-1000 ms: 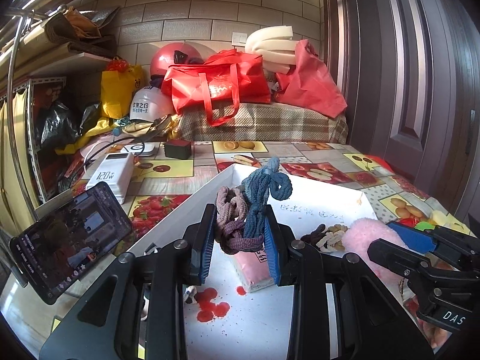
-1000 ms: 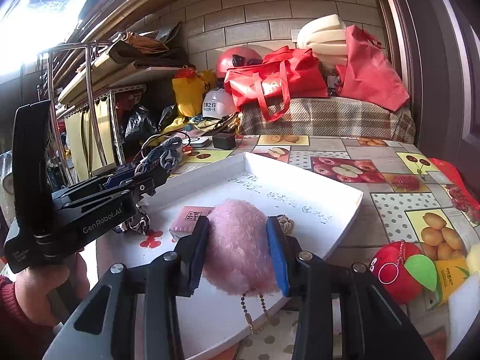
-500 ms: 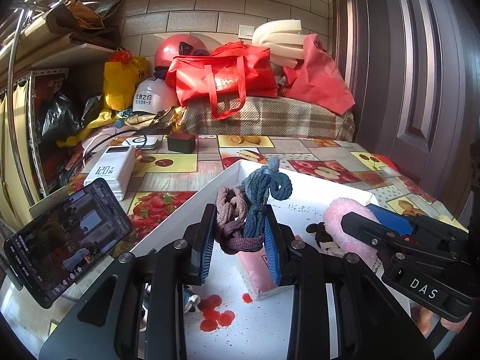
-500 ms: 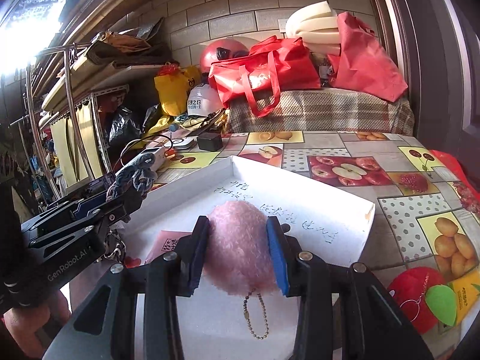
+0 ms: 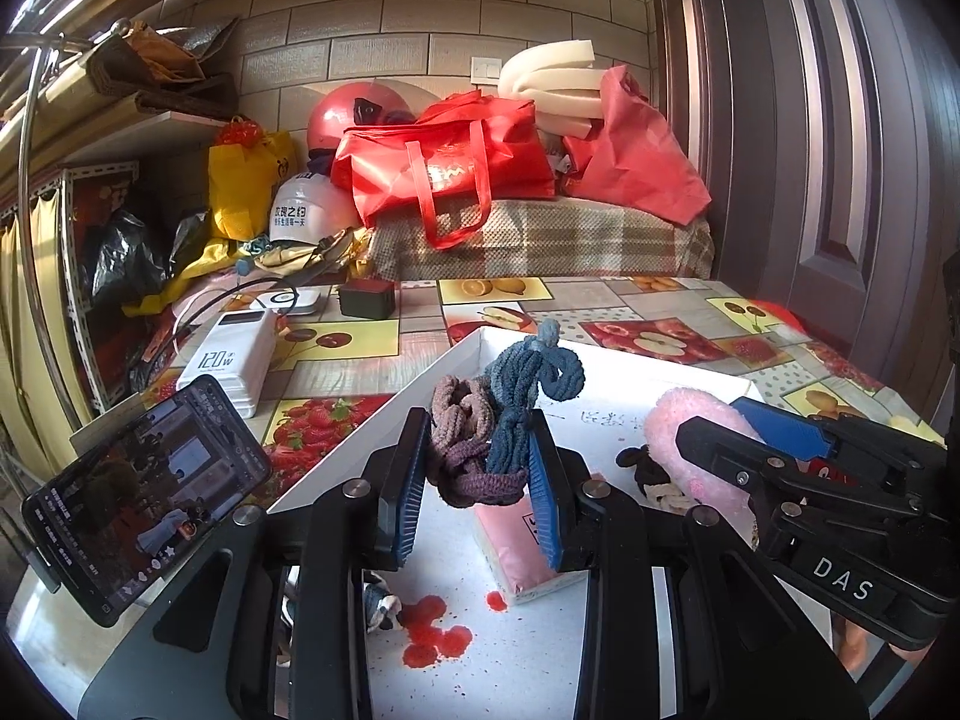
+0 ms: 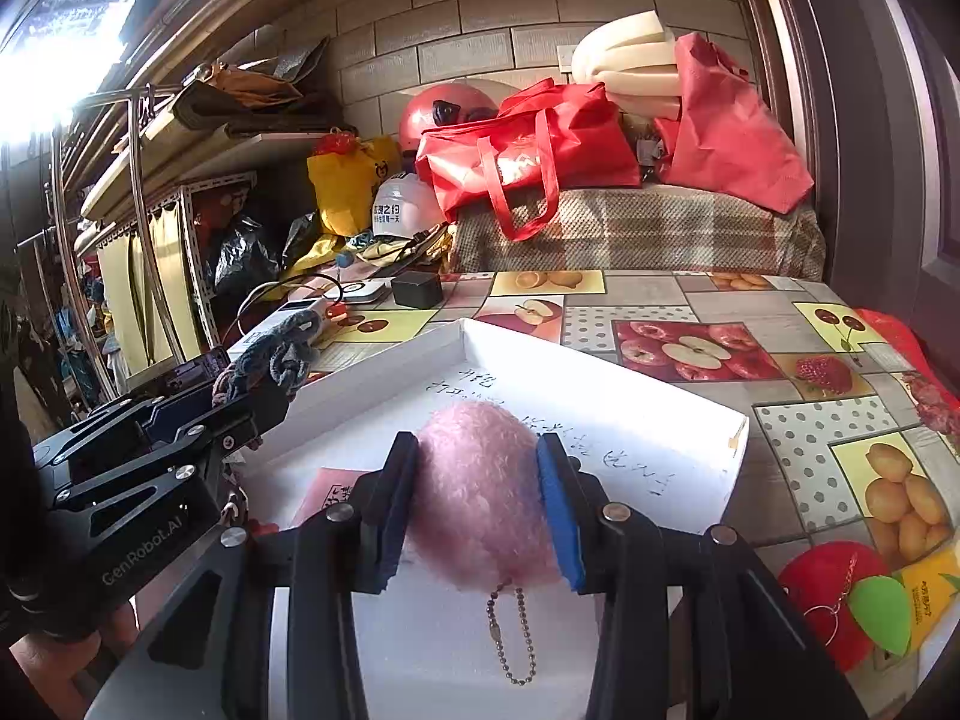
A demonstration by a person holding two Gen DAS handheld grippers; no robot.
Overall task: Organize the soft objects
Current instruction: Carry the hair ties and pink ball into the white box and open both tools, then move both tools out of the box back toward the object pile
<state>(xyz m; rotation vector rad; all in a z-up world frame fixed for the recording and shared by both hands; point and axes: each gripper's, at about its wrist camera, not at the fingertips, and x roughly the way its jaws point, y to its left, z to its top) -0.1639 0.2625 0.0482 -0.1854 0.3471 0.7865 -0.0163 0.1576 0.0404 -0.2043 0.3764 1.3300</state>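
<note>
Left tool (image 5: pixel 477 483) and right tool (image 6: pixel 477 504), jaws opening, release hair ties (image 5: pixel 492 420) and pink pompom (image 6: pixel 483 492) over the white tray (image 6: pixel 600 372); red plush (image 6: pixel 834 588) waits on the desk.

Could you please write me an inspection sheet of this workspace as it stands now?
Surface: fruit-print tablecloth under a white tray with red stains.
Job's things: knotted hair ties; pink fluffy pompom with a ball chain; pink packet and a small dark plush piece lying in the tray.
Clutter: power bank, phone, black box, red apple plush.
Grippers: left gripper jaws opening, hair ties between them; right gripper jaws opening, pompom between them.
Cables: one loops behind the power bank.
Surroundings: red bags, helmets, shelving, brick wall, door.
</note>
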